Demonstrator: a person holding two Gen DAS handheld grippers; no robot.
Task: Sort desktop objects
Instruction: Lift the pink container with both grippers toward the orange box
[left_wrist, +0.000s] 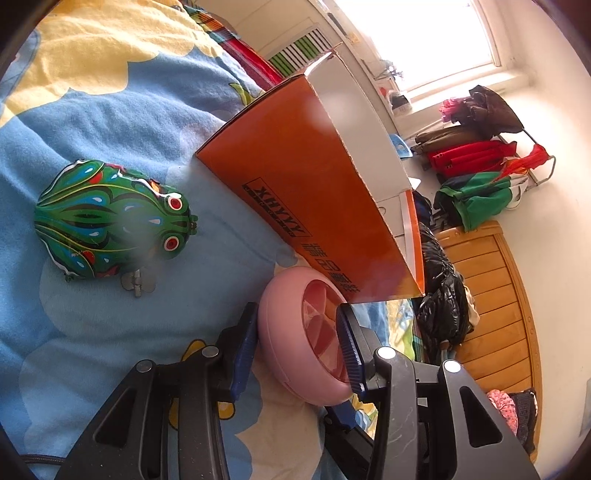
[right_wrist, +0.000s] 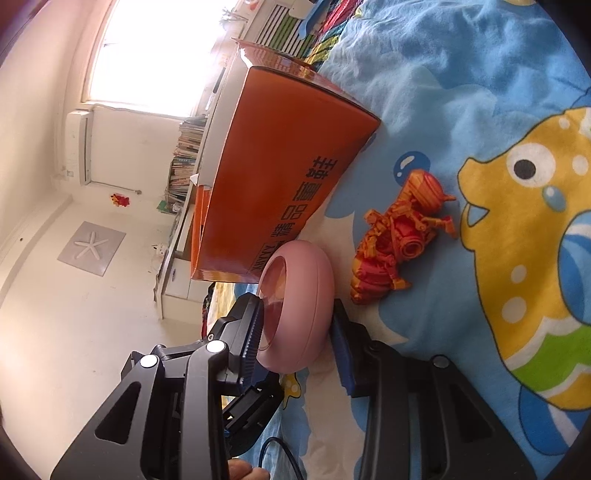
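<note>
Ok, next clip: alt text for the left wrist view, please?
The left tongs grip a round pink case with a clear window, on a blue and yellow cartoon bedspread. An orange cardboard box stands just beyond it, and a green tin wind-up frog lies to the left.

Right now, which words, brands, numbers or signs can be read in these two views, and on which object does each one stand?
"XHYYX": framed black logo on the side of the orange box, clearest in the left wrist view.
Small line under that logo: too small to read.
Large black Chinese characters along the same side of the box, in both views: visible, but I cannot read them surely.
Spines of the stacked books: too blurred to read.
No other text shows.
</note>
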